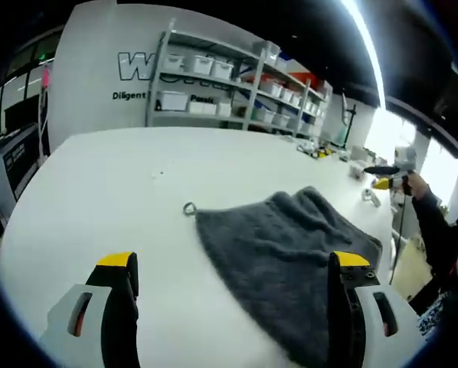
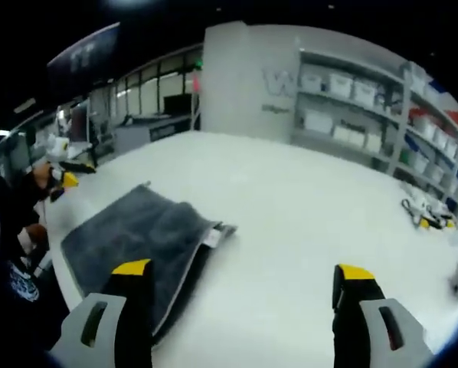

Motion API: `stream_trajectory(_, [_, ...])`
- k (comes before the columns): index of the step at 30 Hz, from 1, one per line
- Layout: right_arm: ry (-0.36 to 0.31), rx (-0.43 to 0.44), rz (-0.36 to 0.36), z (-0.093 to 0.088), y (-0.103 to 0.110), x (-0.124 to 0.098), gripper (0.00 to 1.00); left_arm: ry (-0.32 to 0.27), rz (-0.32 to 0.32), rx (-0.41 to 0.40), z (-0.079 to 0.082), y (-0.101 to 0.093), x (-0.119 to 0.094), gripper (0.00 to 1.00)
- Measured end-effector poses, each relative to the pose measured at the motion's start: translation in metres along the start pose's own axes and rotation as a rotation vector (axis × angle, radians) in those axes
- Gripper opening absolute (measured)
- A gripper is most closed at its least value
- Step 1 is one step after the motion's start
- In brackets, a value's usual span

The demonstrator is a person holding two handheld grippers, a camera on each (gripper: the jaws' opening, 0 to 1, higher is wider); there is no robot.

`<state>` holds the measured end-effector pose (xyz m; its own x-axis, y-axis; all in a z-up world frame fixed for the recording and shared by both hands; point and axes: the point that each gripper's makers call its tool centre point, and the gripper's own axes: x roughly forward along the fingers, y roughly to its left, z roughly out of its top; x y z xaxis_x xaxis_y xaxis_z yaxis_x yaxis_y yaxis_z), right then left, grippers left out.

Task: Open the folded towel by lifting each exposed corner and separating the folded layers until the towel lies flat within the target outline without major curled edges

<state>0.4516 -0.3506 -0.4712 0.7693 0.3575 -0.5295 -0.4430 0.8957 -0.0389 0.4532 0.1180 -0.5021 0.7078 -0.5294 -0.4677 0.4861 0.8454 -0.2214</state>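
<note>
on the white table (image 1: 99, 192): grey towel (image 1: 290, 261), folded and a bit rumpled, small hanging loop (image 1: 189, 208) at its near corner. left gripper (image 1: 233, 268) spread wide, empty, above table with right jaw over towel. right gripper (image 2: 240, 276) also spread, empty, left jaw over towel's (image 2: 137, 238) edge, white tag (image 2: 212, 238) at its corner. shelves (image 1: 237, 84) with bins behind. person's sleeve (image 1: 436, 226) at table edge.

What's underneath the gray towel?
The gray towel lies on the white table. In the right gripper view its edge shows stacked folded layers, so more towel is underneath. Anything between those layers is covered, so I cannot tell.
</note>
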Motion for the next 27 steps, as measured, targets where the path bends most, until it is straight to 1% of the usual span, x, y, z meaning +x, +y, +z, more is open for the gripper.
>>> stream_trajectory(2, [0.0,0.017,0.004,0.002,-0.002,0.005,0.92,0.003,0.004,-0.006,0.005,0.006,0.006,0.98])
stream_trajectory(4, [0.003,0.023,0.005,0.003,-0.003,0.01,0.93,0.016,0.003,-0.01,0.006,0.011,0.015,0.98])
stream_trajectory(5, [0.017,0.023,0.007,0.001,-0.004,0.014,0.94,0.023,0.004,-0.01,0.006,0.013,0.019,0.99])
stream_trajectory(8, [0.037,0.025,0.007,-0.003,-0.007,0.028,0.94,0.021,0.028,-0.027,0.009,0.023,0.03,0.99])
stream_trajectory(10, [0.05,0.031,0.007,-0.006,-0.008,0.035,0.89,0.03,0.016,-0.041,0.008,0.024,0.038,0.98])
stream_trajectory(15, [0.064,0.056,0.034,-0.006,-0.005,0.054,0.87,0.05,0.017,-0.043,0.006,0.03,0.057,0.96])
stream_trajectory(16, [0.063,0.058,0.035,-0.004,-0.005,0.059,0.87,0.053,0.017,-0.042,0.007,0.03,0.058,0.95])
stream_trajectory(17, [0.063,0.058,0.036,-0.002,-0.005,0.063,0.86,0.055,0.016,-0.038,0.005,0.021,0.06,0.93])
stream_trajectory(18, [0.063,0.061,0.038,-0.001,-0.004,0.067,0.86,0.057,0.014,-0.037,0.005,0.019,0.063,0.92])
stream_trajectory(21, [0.056,0.075,0.054,0.004,-0.001,0.079,0.84,0.064,0.005,-0.029,0.007,0.018,0.07,0.92])
stream_trajectory(23, [0.06,0.076,0.063,0.006,0.003,0.087,0.82,0.072,-0.002,-0.031,0.008,0.018,0.076,0.9])
stream_trajectory(24, [0.062,0.08,0.065,0.007,0.004,0.091,0.81,0.086,-0.012,-0.034,0.006,0.017,0.078,0.9])
stream_trajectory(27, [0.065,0.098,0.08,0.009,0.008,0.098,0.79,0.096,-0.011,-0.039,0.004,0.017,0.086,0.89])
